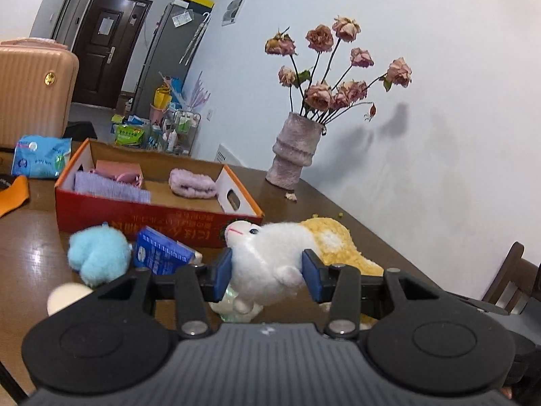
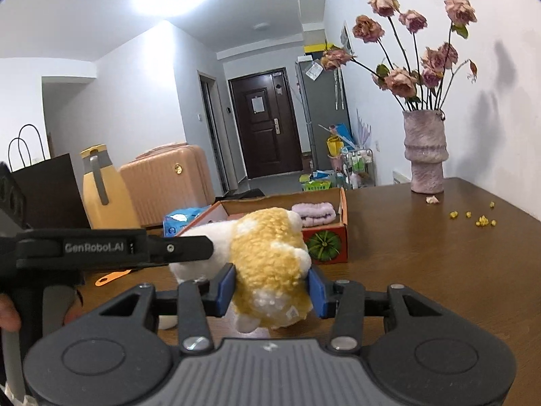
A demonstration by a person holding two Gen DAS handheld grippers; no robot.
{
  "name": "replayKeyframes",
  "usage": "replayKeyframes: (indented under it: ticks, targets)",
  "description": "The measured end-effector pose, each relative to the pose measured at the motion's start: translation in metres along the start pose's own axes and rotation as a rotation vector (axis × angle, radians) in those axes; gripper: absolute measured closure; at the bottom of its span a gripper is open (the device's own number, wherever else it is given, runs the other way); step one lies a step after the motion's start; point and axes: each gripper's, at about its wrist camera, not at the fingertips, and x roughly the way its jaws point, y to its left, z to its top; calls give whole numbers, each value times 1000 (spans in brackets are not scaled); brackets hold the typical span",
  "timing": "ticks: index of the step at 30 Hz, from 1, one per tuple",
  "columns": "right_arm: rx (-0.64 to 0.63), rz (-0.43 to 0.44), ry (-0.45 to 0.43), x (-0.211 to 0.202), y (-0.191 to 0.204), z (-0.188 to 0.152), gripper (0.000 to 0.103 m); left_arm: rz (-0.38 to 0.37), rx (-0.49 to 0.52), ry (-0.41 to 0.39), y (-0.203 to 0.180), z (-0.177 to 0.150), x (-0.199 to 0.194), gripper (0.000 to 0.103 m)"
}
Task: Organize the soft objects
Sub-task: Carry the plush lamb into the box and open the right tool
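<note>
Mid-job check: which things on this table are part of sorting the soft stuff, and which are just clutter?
Job:
plush toy, gripped by left gripper and right gripper
blue pompom
red box
purple headband

Lying about:
vase of dried roses
blue carton
wipes pack
suitcase

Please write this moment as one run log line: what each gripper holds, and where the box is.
left gripper: shut on plush toy, white end | right gripper: shut on its yellow end | toy: off table | box: behind, open
</note>
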Motion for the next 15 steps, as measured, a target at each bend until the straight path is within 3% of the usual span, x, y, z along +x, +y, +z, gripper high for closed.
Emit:
replayKeyframes:
  ticks: [6, 10, 15]
  targets:
    - [11, -15, -11, 49, -6, 36, 58, -14, -7, 7, 26, 45, 44, 58]
    - [48, -30, 24, 122, -26, 73, 58, 0, -54, 71, 57, 92, 107, 58]
    - [155, -66, 139, 224, -59, 97, 59, 63, -90, 192, 98, 126, 200, 58]
